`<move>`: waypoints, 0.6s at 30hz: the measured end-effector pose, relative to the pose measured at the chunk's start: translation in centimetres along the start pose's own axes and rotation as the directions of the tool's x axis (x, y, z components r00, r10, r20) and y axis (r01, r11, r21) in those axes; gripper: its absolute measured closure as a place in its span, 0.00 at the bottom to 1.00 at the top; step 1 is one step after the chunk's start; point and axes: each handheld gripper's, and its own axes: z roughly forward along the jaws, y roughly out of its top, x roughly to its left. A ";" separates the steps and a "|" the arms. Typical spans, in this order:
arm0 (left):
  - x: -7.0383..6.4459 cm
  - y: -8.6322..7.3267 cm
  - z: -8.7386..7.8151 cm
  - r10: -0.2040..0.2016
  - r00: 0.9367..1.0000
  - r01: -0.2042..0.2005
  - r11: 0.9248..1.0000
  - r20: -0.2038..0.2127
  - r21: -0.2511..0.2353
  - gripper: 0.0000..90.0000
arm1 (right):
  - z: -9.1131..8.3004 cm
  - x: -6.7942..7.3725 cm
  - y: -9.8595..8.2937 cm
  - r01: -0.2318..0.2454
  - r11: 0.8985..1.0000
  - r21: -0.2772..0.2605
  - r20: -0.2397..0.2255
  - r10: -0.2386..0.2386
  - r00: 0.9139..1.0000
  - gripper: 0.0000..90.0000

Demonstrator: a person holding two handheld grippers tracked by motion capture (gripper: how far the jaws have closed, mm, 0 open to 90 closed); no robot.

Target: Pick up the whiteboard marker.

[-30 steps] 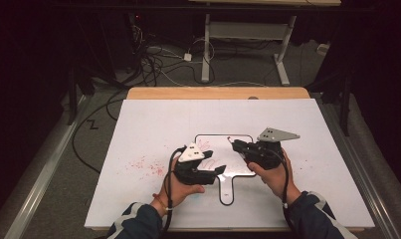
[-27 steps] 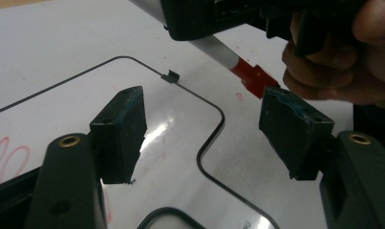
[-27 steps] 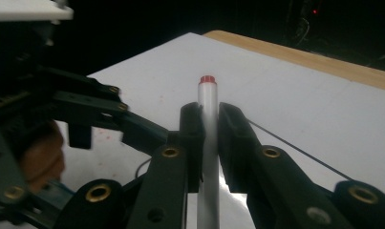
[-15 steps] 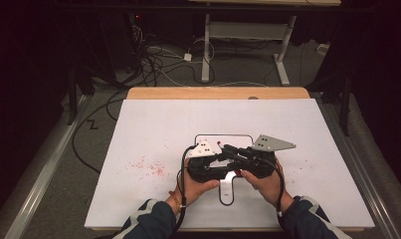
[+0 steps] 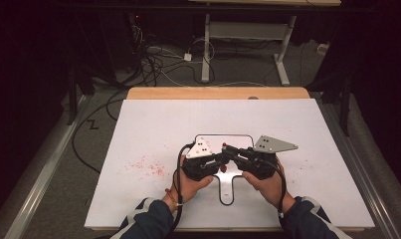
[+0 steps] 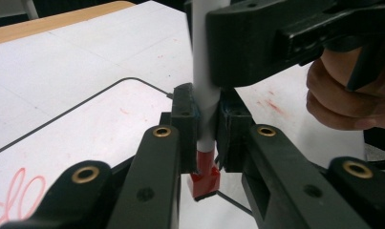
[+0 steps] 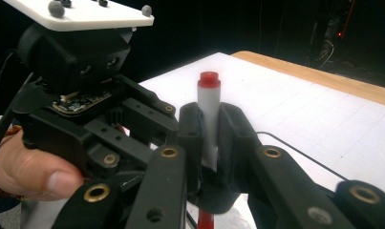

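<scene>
A marker with a white barrel (image 6: pixel 205 95) and a red cap (image 6: pixel 204 183) is held between both grippers above the white board (image 5: pixel 153 129). My left gripper (image 6: pixel 207 131) is shut on the barrel just above the red cap. My right gripper (image 7: pixel 208 129) is shut on the same barrel (image 7: pixel 209 114), and a red end (image 7: pixel 209 78) sticks up past its jaws. In the high view the left gripper (image 5: pixel 219 159) and the right gripper (image 5: pixel 229 152) meet nose to nose over a black outlined shape (image 5: pixel 227 199), with the marker's red tip (image 5: pixel 224 146) between them.
Red scribbles (image 5: pixel 147 167) mark the board to the left of the hands. A wooden table edge (image 5: pixel 218 93) runs along the far side. Cables (image 5: pixel 158 64) and a desk frame (image 5: pixel 248 35) lie on the dark floor beyond.
The two grippers were apart a second ago. They have come together over the outlined shape, and both now clamp the marker.
</scene>
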 end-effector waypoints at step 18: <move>2.9 -0.5 -2.2 0.026 0.992 -0.025 1.000 -0.121 0.014 0.87 | -4.7 -0.6 -0.9 0.166 0.986 0.022 0.165 -0.168 0.972 0.49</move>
